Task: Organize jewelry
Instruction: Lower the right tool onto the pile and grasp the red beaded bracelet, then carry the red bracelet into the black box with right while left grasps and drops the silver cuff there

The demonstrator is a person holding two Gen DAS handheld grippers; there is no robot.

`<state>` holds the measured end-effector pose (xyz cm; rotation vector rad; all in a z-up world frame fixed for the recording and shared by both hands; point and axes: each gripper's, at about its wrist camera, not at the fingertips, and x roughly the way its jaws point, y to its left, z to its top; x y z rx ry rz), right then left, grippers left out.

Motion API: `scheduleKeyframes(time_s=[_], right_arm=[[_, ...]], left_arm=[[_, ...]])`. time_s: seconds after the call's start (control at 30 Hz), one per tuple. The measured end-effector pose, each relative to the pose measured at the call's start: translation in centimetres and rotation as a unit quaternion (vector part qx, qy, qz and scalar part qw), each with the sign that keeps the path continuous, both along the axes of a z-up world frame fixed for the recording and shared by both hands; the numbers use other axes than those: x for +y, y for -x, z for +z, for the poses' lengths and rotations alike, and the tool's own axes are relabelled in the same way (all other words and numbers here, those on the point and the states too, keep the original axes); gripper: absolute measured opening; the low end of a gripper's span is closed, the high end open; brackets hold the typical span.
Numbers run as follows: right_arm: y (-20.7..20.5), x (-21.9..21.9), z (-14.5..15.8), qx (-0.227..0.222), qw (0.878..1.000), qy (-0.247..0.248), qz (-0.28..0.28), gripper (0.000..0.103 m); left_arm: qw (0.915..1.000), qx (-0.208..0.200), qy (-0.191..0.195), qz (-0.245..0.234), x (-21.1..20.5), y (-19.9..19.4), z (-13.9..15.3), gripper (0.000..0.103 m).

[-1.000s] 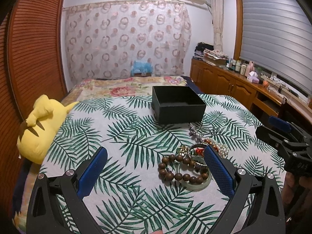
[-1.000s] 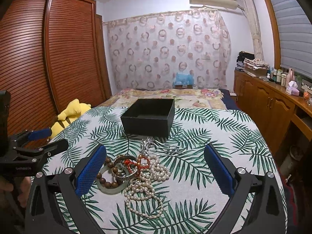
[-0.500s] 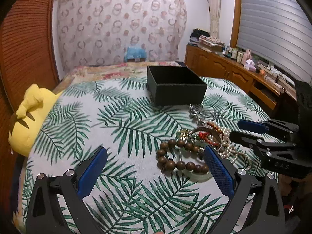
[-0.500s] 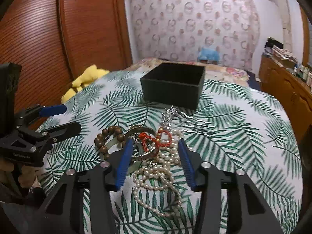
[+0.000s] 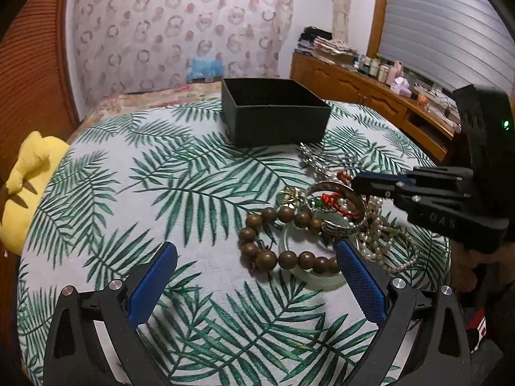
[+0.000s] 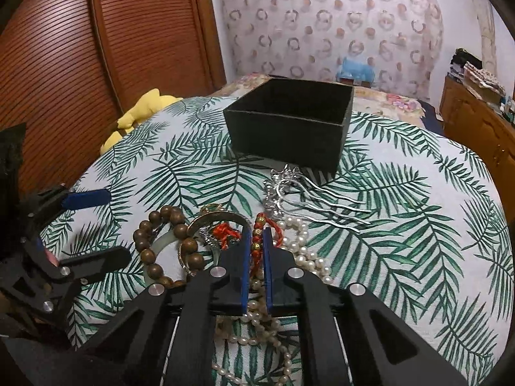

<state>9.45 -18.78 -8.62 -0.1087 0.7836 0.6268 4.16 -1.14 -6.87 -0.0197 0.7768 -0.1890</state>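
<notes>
A: Right wrist view: right gripper (image 6: 256,244) closed down to a narrow slot on the red cord bracelet (image 6: 257,239), its gold beads lined up between the blue pads (image 6: 246,257).

B: And the bracelet's long axis?

A: Running along the fingers, away from the camera toward the black box (image 6: 288,122); red knot spilling left over the metal bangle (image 6: 209,225).

B: Rest of the heap?

A: Wooden bead bracelet (image 6: 161,241) to the left, draped over a pale jade bangle (image 6: 157,247); pearl necklace (image 6: 299,247) just right of the fingers and trailing under them; silver hair comb (image 6: 305,193) beyond, between pearls and box, prongs pointing right. All bunched mid-cloth on the palm-leaf tablecloth (image 6: 402,225), nearer the front edge than the box.

B: Left wrist view?

A: Left gripper (image 5: 256,276) spread wide, holding nothing, hovering over the cloth (image 5: 161,193) toward the front edge. Wooden beads (image 5: 276,241) just ahead, between the fingertips and nearer the right pad (image 5: 360,276); touching or not, cannot tell. Other gripper (image 5: 367,186) reaching in from the right onto the bangle (image 5: 338,206) and red cord (image 5: 334,201). Box (image 5: 276,119) well beyond, toward the far edge. Yellow plush (image 5: 29,180) off the left edge.
</notes>
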Motion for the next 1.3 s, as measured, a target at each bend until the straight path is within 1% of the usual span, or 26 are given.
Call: scheduleKeyframes(time_s=[0.1,0.2,0.33,0.53,0.63,0.77,0.8,0.87,1.07,1.1,1.17,1.23,1.3], right_arm=[[0.3,-0.7,0.5,-0.004,1.0,-0.012,0.001,0.008],[0.5,-1.2,1.2,-0.018,1.0,-0.013,-0.003,0.008],[0.8,-2.2,2.5,-0.033,0.999,-0.025,-0.008,0.008],[1.2,-3.5,4.1,-0.061,0.998,-0.019,-0.025,0.008],[1.2,-4.2,4.4,-0.07,0.997,-0.01,-0.035,0.008],[1.0,-4.9,4.0,-0.07,0.997,-0.003,-0.046,0.008],[0.9,-5.1,3.9,-0.069,0.996,-0.001,-0.048,0.008],[0.8,-5.4,3.4,-0.064,0.997,-0.002,-0.052,0.008],[0.6,-6.0,2.6,-0.056,0.997,-0.001,-0.059,0.008],[0.6,-6.0,2.5,-0.055,0.997,-0.002,-0.06,0.008],[0.5,-6.0,2.5,-0.055,0.997,-0.002,-0.06,0.008],[0.5,-6.1,2.5,-0.055,0.997,-0.002,-0.059,0.008],[0.6,-6.1,2.4,-0.056,0.997,0.0,-0.058,0.008]], left_arm=[[0.9999,0.005,0.003,-0.014,-0.7,-0.3,0.0,0.095],[0.9996,0.008,0.007,-0.026,-1.0,-0.8,0.2,0.095],[0.9993,0.004,-0.003,-0.038,-1.9,-1.2,0.5,0.095],[0.9981,0.004,-0.007,-0.061,-3.2,-2.3,0.9,0.095],[0.9971,0.009,-0.005,-0.075,-3.9,-3.3,1.0,0.095],[0.9953,0.014,-0.004,-0.096,-5.2,-4.8,0.9,0.095],[0.9948,0.017,-0.005,-0.1,-5.3,-5.1,0.7,0.089],[0.9937,0.03,-0.01,-0.108,-5.9,-5.9,0.2,0.08],[0.9911,0.05,-0.023,-0.121,-6.7,-7.5,-1.0,0.075],[0.991,0.053,-0.027,-0.12,-6.8,-7.7,-1.2,0.073],[0.9901,0.05,-0.041,-0.125,-7.1,-8.0,-1.3,0.073],[0.9894,0.053,-0.042,-0.129,-7.2,-8.4,-1.4,0.073],[0.9885,0.053,-0.042,-0.135,-7.3,-8.6,-1.5,0.069]])
